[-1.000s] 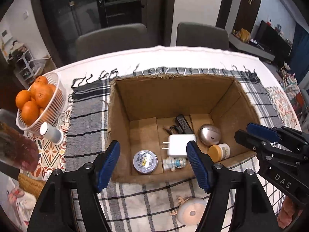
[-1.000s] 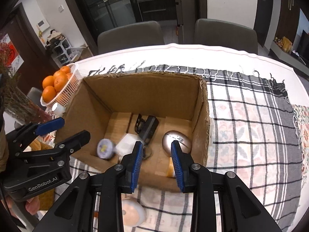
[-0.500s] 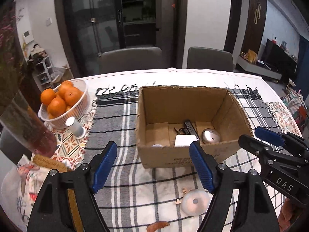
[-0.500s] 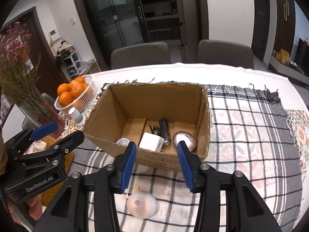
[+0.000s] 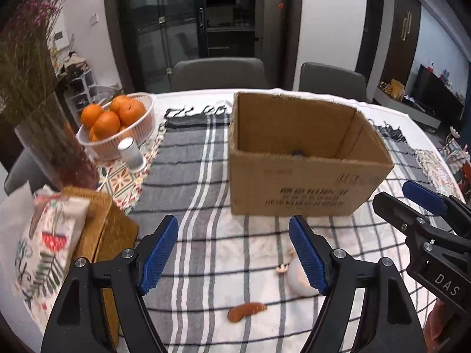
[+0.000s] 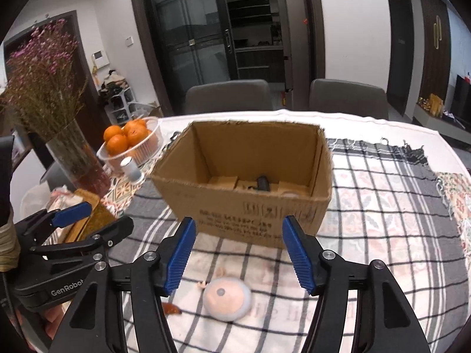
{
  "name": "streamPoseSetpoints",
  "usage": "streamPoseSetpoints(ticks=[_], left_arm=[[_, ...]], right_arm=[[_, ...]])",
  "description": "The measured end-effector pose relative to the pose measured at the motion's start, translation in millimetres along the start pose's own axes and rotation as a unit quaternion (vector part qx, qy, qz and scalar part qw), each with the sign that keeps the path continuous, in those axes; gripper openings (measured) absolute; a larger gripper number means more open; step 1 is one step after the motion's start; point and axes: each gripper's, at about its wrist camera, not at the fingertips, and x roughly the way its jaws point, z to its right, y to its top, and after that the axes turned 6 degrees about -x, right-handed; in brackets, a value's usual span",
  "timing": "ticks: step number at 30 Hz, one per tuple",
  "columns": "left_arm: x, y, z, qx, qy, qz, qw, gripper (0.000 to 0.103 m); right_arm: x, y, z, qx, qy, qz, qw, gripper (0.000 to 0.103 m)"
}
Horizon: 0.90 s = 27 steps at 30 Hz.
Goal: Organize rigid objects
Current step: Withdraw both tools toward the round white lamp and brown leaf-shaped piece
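An open cardboard box (image 5: 306,182) (image 6: 250,214) stands on the checked cloth; a dark object (image 6: 263,183) shows on its floor. In front of it lies a round white and pink toy (image 6: 227,296) (image 5: 295,275), with a small orange piece (image 5: 246,311) (image 6: 171,309) beside it. My left gripper (image 5: 234,254) is open and empty, short of the box. My right gripper (image 6: 239,257) has its jaws opening, nothing between them, with the round toy just below. Each gripper also appears in the other's view: the right one (image 5: 412,203), the left one (image 6: 88,217).
At the left are a bowl of oranges (image 5: 117,123) (image 6: 129,141), a small white cylinder (image 5: 131,154), a glass vase of dried flowers (image 5: 56,150) (image 6: 73,158), and a brown box with a printed pouch (image 5: 47,250). Two chairs stand behind the table.
Both grippers drew back from over the box toward the near table edge, so its contents dropped from sight. The right jaws widened from nearly shut; the left ones widened a little.
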Motion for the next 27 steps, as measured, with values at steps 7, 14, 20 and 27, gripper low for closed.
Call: streamPoseSetpoints(ticks=[7,14,20,27], left_arm=[[0.1,-26.4,-2.1,-0.004,0.021,-0.011,0.9997,0.079],[4.8,-51.8,-1.4,-0.007,0.022,-0.039,0.9990,0.080],[13.6,-72.9,-1.1,-0.006,0.028,-0.068,0.9973,0.080],[24.6,-93.7,-1.0,-0.014,0.018,-0.092,0.9955,0.080]], right_arm=[[7.5,-23.6,-5.1,-0.009,0.015,-0.021,1.000,0.064],[10.9,-49.2,-10.4,-0.019,0.035,-0.033,0.999,0.068],[16.6,-66.3,-9.5,-0.025,0.045,-0.048,0.998,0.070],[25.5,-79.7,-9.4,-0.034,0.057,-0.062,0.996,0.070]])
